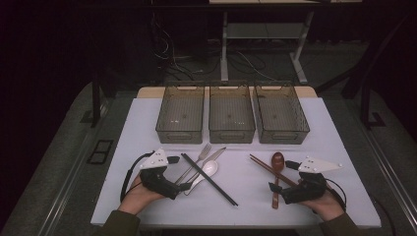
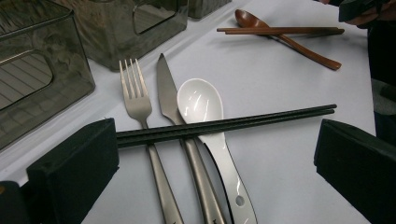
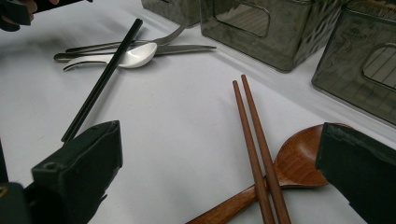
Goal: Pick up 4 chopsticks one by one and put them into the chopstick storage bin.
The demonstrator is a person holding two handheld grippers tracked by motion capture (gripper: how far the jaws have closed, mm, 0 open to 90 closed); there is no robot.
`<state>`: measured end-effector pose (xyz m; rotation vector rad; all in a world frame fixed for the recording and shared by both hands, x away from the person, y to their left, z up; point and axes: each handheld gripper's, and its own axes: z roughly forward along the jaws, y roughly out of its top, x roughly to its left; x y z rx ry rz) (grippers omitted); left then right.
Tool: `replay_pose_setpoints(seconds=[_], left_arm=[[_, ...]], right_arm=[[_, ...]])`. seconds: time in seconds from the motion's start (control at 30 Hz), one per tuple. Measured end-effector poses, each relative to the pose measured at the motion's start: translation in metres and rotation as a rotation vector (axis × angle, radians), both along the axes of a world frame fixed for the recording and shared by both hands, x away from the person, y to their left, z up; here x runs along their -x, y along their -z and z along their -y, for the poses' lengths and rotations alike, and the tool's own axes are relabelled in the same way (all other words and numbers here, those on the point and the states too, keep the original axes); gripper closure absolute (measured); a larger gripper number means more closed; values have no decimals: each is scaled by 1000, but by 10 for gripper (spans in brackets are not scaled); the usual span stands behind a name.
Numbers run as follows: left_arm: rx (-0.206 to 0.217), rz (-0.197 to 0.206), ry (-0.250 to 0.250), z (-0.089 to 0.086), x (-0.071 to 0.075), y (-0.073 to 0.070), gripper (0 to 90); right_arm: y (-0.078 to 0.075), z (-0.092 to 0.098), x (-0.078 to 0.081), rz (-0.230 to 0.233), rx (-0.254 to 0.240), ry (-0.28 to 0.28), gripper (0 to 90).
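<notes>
On the white table top (image 1: 246, 196), a steel fork (image 2: 137, 102), a knife (image 2: 164, 88) and a white spoon (image 2: 200, 100) lie side by side. A pair of black chopsticks (image 2: 261, 116) rests across their handles. My left gripper (image 1: 179, 173) (image 2: 215, 149) stands open just above these handles, holding nothing. To the right, brown wooden chopsticks (image 3: 250, 130) lie crossed over a wooden spoon (image 3: 299, 158). My right gripper (image 1: 283, 176) (image 3: 219, 154) is open around that crossing, with nothing between its jaws.
Three smoky see-through bins (image 1: 180, 113) (image 1: 231, 113) (image 1: 280, 114) stand in a row at the back of the table, with nothing in them. Bare table lies between the two cutlery groups. Cables and desk legs (image 1: 224, 49) are on the dark floor beyond.
</notes>
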<state>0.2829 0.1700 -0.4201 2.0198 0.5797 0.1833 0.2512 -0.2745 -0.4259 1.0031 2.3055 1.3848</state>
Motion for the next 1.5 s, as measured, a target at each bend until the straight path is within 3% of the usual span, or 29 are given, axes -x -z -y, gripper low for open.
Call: replay_pose_setpoints(seconds=[0.3, 0.7, 0.83, 1.2, 1.5], left_arm=[[-18, -23, -14, 2, -6, 2, 40], [-6, -20, -26, -2, -14, -2, 201], [10, -11, -33, -2, -18, -2, 298], [-16, -2, -47, 2, -28, -2, 503], [-35, -21, -68, 4, -35, 0, 656]], right_arm=[[0, 2, -1, -4, -11, 9, 3], [-1, 2, -1, -19, -31, 12, 3], [0, 2, -1, -16, -30, 12, 3], [0, 1, -2, -19, -31, -7, 3], [2, 3, -3, -20, -35, -16, 3]])
